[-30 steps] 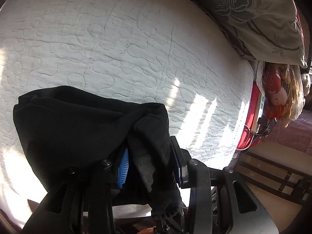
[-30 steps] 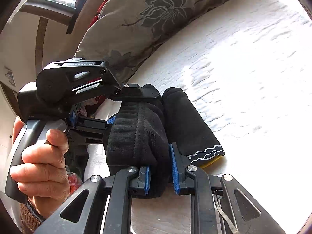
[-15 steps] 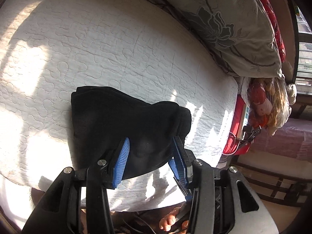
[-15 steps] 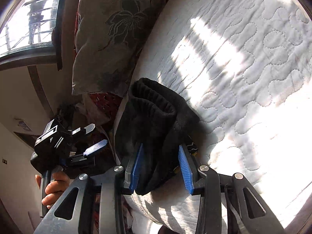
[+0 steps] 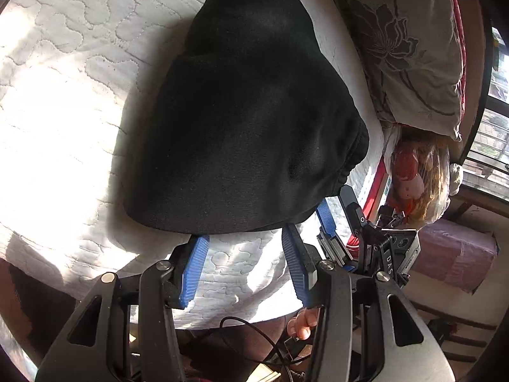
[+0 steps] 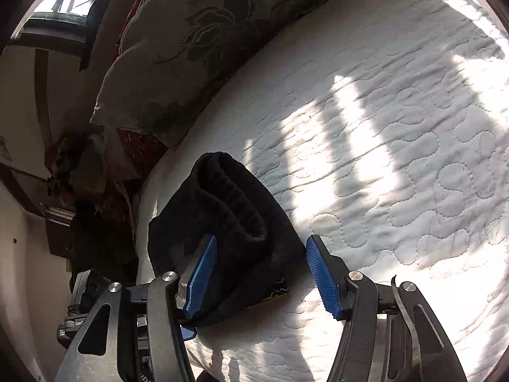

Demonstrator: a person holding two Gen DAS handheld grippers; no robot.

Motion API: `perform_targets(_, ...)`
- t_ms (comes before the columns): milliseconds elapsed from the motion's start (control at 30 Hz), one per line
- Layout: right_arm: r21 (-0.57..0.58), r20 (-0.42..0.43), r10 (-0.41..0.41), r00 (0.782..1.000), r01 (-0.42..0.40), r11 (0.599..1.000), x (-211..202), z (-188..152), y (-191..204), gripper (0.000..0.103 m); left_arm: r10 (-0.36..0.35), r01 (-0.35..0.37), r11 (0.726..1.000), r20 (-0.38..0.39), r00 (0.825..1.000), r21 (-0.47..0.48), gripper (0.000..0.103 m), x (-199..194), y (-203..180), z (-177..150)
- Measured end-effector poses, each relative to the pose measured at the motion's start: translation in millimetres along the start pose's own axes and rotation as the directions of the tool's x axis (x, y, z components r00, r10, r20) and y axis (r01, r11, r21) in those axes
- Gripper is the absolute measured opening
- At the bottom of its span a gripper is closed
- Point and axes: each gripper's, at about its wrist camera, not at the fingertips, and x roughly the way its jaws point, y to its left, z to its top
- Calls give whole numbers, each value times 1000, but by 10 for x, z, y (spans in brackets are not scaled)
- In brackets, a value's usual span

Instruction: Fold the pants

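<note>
Pants (image 5: 248, 127) now off both grippers — dropped as a folded black bundle on the white quilt (image 5: 63, 95), near the pillow (image 5: 410, 41). Left gripper (image 5: 245, 264) half open, empty, pulled clear. Right gripper (image 6: 264, 280) opening, fabric between pads, unpressed. Fold apparently complete.

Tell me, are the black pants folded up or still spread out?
Folded. The black pants lie as one compact, layered bundle on the white quilt, with stacked edges showing in the right wrist view.

Open quilted mattress (image 6: 397, 159) is free to pass beyond and beside the folded black pants (image 5: 248, 121), blocked only by the floral pillow (image 6: 197, 41) along the edge and clutter (image 5: 416, 178) off the corner.
</note>
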Motion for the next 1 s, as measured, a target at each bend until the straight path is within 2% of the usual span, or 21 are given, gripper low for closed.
perform_targets(33,-12,1,1,1000,-1,1000,4,4,15,50,11,-11,1000,8,1000,-9,46,-8,21,12)
perform_targets(67,-21,2,1,1000,-1,1000,-7,11,28,34,12,-12,1000,8,1000,-23,46,-6,30,26)
perform_targets(133,-18,16,16,1000,-15,1000,-99,0,39,30,-10,11,999,12,1000,-45,45,-30,53,31)
perform_targets(200,-31,35,-6,999,7,1000,-190,-35,80,29,14,-13,999,30,999,-31,45,-75,62,38)
perform_targets(233,-42,32,-25,999,26,999,-202,-43,106,33,15,-14,999,30,999,-33,45,-88,85,46)
perform_targets(333,-15,56,21,998,-20,1000,-245,22,47,33,-9,10,998,11,1000,-54,45,-65,148,47)
perform_targets(400,-43,26,43,999,-42,998,-170,108,132,33,-16,17,998,8,1000,-62,45,-64,177,51)
perform_targets(500,-112,-5,1,1000,-1,994,25,141,274,33,-16,16,998,9,1000,-66,45,-57,183,60)
perform_targets(567,-166,-42,-77,996,69,984,171,155,340,33,-9,10,997,12,1000,-74,45,-64,197,80)
perform_targets(600,-177,-52,-98,994,87,980,218,171,365,29,-3,4,997,14,1000,-77,45,-68,190,86)
perform_targets(633,-180,-50,-92,995,81,980,224,192,402,14,6,-4,997,21,1000,-76,45,-80,170,94)
perform_targets(667,-172,-56,-62,997,52,984,242,228,482,9,15,-13,997,27,1000,-72,43,-105,148,97)
perform_targets(733,-122,-48,28,998,-34,992,71,227,482,8,26,-23,998,54,998,-64,38,-175,117,60)
perform_targets(800,-90,-34,85,996,-88,992,-76,185,461,8,57,-53,998,72,996,-45,36,-198,116,40)
perform_targets(867,-57,-47,86,995,-88,994,-100,109,351,7,63,-59,996,63,996,-60,35,-136,194,72)
perform_targets(967,-18,-90,-7,996,5,1000,81,-10,49,6,47,-45,992,22,999,-118,34,-14,352,111)
perform_targets(1000,-1,-101,-9,995,9,1000,145,-26,-10,7,41,-39,992,15,999,-123,34,-6,373,102)
